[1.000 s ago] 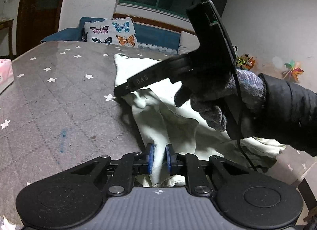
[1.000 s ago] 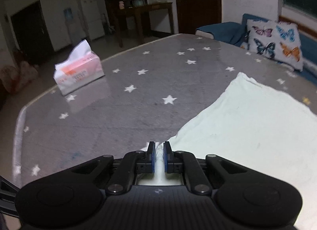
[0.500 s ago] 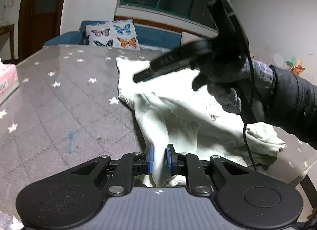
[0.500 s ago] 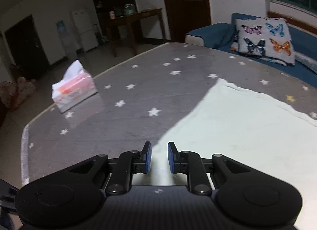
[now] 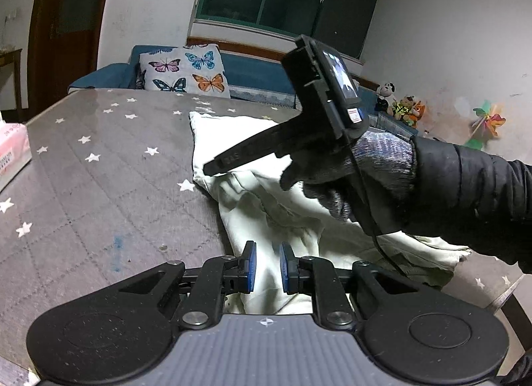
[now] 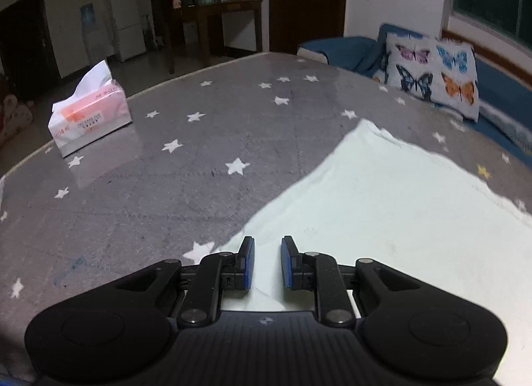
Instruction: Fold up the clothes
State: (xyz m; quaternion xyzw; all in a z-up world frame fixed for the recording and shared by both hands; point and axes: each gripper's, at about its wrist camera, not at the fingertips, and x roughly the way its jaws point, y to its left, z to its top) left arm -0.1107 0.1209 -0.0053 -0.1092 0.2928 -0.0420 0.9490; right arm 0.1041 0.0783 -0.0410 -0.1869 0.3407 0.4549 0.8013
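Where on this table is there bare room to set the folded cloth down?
Bare star-print table lies between the tissue box and the cloth. The side toward the butterfly pillow is covered by cloth.

We are seeing a garment (image 5: 262, 193) lying on the table (image 5: 99, 169), a tissue pack (image 6: 89, 118) sitting well apart to its left, and a pillow (image 5: 184, 71) resting on the sofa (image 5: 259, 78) behind the table.
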